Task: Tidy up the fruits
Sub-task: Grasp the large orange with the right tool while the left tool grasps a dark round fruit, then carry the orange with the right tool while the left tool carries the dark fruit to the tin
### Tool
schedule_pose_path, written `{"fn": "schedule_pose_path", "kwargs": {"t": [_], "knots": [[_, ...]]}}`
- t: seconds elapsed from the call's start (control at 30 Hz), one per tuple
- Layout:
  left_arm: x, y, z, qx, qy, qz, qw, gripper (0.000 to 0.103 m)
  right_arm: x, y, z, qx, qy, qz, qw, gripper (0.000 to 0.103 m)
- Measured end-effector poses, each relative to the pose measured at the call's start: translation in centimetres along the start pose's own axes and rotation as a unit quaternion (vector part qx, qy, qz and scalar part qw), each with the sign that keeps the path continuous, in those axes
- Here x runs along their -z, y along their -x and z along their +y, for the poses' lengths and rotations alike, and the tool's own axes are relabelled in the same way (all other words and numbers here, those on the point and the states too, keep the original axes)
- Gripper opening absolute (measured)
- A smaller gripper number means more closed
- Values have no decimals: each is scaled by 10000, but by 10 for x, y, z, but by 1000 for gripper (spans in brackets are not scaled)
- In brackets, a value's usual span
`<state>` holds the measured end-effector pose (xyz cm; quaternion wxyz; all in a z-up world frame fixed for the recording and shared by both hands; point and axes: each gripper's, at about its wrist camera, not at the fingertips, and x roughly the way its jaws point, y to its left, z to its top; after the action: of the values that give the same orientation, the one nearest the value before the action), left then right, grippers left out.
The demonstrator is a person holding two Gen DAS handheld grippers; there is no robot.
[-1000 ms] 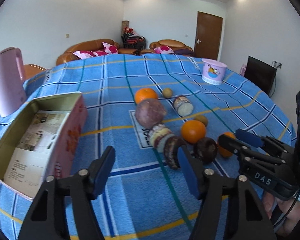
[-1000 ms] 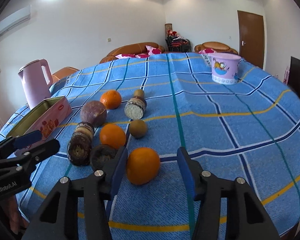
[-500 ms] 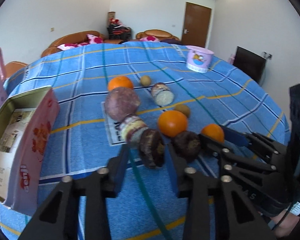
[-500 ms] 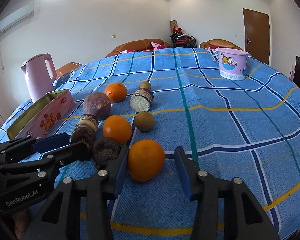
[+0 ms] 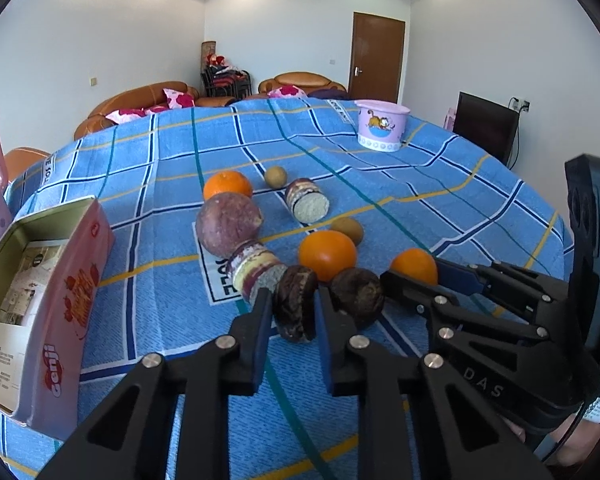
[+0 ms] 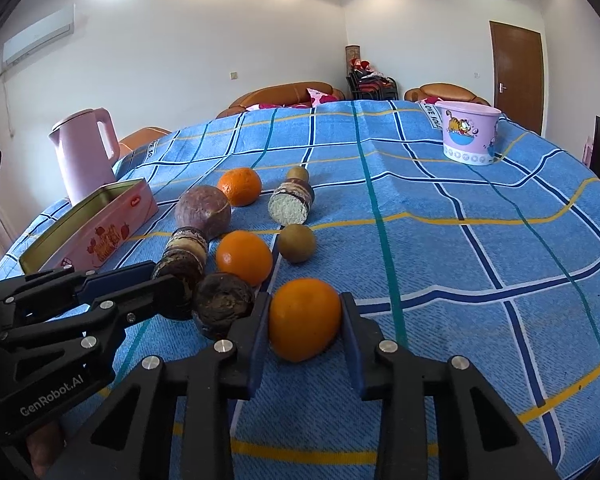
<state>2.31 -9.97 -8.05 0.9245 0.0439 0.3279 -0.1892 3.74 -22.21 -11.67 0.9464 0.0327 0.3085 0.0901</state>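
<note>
My left gripper (image 5: 294, 308) is shut on a dark brown cut root piece (image 5: 296, 304) lying on the blue checked cloth. My right gripper (image 6: 305, 316) is shut on an orange (image 6: 305, 318) at the near end of the fruit group. It also shows in the left wrist view (image 5: 414, 266). A dark round fruit (image 6: 222, 304) lies between the two grippers. Two more oranges (image 6: 244, 258) (image 6: 240, 186), two kiwis (image 6: 296, 243) (image 6: 297, 173), a purple round fruit (image 6: 203, 212) and cut root pieces (image 6: 292, 204) (image 6: 184, 252) lie beyond.
An open pink tin (image 5: 40, 304) with papers inside stands at the left. A pink kettle (image 6: 86, 154) stands behind it. A pink cartoon tub (image 6: 470, 134) stands at the far right of the table (image 6: 480, 240). Sofas line the back wall.
Both grippers have moved forward and closed: the left one onto the dark cut root piece, the right one onto the nearest orange.
</note>
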Motion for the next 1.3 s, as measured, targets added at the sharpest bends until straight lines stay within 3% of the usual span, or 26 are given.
{"fn": "schedule_pose_path", "kwargs": {"t": [0.43,1.3], "knots": [[0,20,-4,-361,-252,-455,9980,22,-7,15,6,34,65,-294,9995,35],[-5,47,22,-820,4,-961,9920,22,-20,32,31,-130,277,-758,9967,35]]}}
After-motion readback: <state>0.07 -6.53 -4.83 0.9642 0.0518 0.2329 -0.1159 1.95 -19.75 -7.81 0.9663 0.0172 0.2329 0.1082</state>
